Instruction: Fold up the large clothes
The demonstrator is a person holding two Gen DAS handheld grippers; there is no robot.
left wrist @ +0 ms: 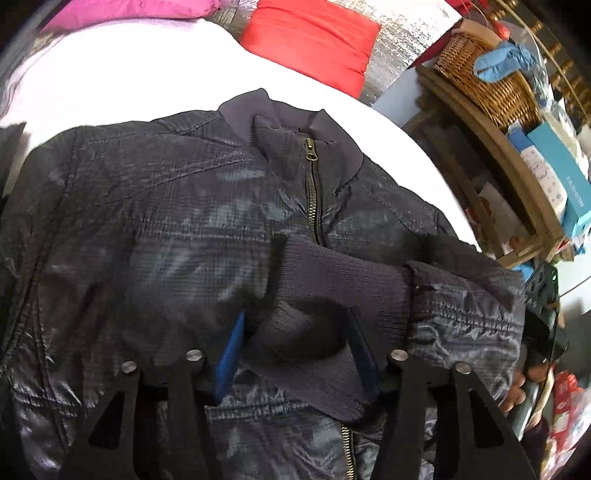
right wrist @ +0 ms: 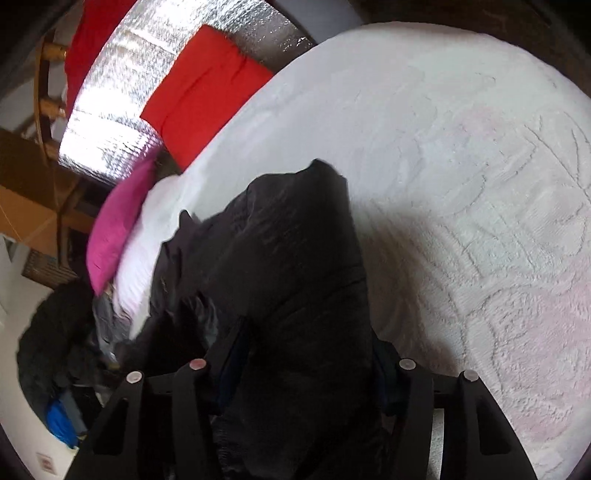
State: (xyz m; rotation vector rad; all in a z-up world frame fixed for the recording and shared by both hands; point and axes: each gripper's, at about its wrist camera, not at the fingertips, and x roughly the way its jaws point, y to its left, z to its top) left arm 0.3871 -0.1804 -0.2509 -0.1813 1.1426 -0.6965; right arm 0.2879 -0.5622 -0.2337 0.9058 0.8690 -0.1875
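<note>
A dark navy padded jacket [left wrist: 177, 229] lies front up on a white bed cover [left wrist: 110, 85], zipped, collar at the far side. Its right sleeve is folded across the chest. My left gripper [left wrist: 295, 354] is shut on the sleeve's ribbed cuff [left wrist: 317, 295], over the zip. In the right wrist view my right gripper [right wrist: 306, 369] is shut on a thick fold of the same jacket [right wrist: 288, 266], held up above the bed cover [right wrist: 461, 184].
A red cushion [left wrist: 314, 40] and a pink cushion [left wrist: 122, 11] lie at the bed's far side against silver foil. A wooden shelf with a wicker basket [left wrist: 484, 77] and boxes stands on the right. Dark clothes [right wrist: 51, 339] are piled on the floor.
</note>
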